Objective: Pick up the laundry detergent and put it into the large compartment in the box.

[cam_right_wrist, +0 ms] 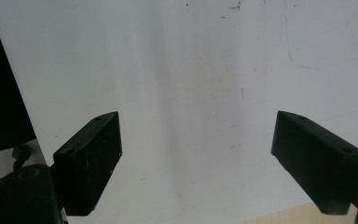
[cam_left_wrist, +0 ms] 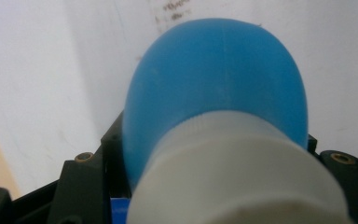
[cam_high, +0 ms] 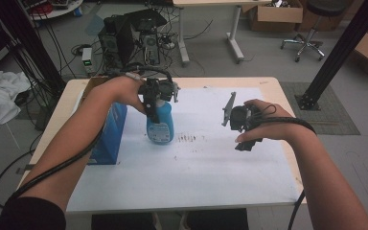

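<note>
The left hand-held gripper comes down from above onto a blue bottle and is clamped on its upper part, just below the white cap. In the left gripper view the black jaws press against both sides of the blue shoulder, so the grip looks firm. The bottle stands upright on the white sheet that covers the counter, slightly toward ten o'clock from the sheet's centre. Gripping near the neck, the narrowest part, probably gives the jaws their best purchase and keeps the body hanging straight if it is lifted.

The right hand-held gripper hovers over the sheet at about three o'clock from the bottle, well apart from it. Its jaws stand wide open with nothing between them; the right gripper view shows bare sheet in the gap. It seems to be kept ready, perhaps for the cap or to steady the bottle.

A blue box sits at nine o'clock from the bottle, near it, with the left forearm crossing over it. A patch of dark smudges marks the sheet at three o'clock from the bottle's base.

The bottle's top is hidden under the gripper in the high view, so I cannot tell what sort of nozzle it has. Its label is too small to read, and whether the base quite touches the sheet is hard to make out.
</note>
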Motion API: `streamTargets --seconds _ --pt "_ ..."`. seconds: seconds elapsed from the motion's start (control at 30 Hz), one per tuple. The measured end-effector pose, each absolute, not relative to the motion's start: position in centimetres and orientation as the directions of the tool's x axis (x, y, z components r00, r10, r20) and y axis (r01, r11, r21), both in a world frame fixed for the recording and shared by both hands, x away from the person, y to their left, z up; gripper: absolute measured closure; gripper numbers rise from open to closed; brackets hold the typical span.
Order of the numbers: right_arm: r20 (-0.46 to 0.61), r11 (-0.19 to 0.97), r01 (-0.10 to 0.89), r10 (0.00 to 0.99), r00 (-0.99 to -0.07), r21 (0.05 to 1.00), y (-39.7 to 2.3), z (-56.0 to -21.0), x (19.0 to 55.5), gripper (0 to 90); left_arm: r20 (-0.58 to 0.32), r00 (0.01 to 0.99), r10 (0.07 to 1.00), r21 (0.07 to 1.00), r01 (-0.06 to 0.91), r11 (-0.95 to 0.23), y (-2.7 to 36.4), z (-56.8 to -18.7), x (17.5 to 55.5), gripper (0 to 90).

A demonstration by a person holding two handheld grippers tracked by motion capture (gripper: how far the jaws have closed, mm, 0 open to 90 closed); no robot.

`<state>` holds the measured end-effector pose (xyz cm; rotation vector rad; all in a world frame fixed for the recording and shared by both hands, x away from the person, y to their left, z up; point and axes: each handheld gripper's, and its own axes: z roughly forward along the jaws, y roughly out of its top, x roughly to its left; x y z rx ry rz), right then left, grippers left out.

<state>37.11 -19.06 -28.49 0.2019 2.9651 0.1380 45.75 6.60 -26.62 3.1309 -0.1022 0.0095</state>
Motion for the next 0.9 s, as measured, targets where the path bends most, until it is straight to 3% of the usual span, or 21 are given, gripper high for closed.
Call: streamTargets --seconds 0.1,0.47,0.6,0.77,0.9 --pt "-0.164 0.987 0.124 0.139 -0.977 0.100 -19.0 -28.3 37.0 16.2 -0.007 0.999 -0.048 -0.002 -0.048 -0.999 6.8 -26.3 45.5 38.7" --pt "-0.174 0.990 0.087 0.105 -0.979 0.107 -18.6 -28.2 36.6 16.2 -0.021 0.972 0.233 -0.013 0.233 -0.972 7.8 -23.5 44.3 38.8" --pt "-0.173 0.991 0.075 0.094 -0.980 0.113 -18.5 -28.2 36.7 16.2 -0.014 0.925 0.379 -0.021 0.379 -0.925 8.1 -21.8 43.5 38.7" --pt "-0.180 0.992 0.065 0.084 -0.980 0.105 -18.5 -28.2 36.8 16.2 0.041 0.863 0.504 -0.031 0.506 -0.862 8.1 -20.6 42.9 38.7" --pt "-0.177 0.993 0.063 0.081 -0.981 0.102 -18.6 -28.3 36.9 16.2 0.022 0.807 0.590 0.003 0.590 -0.807 8.7 -20.0 42.9 38.7"
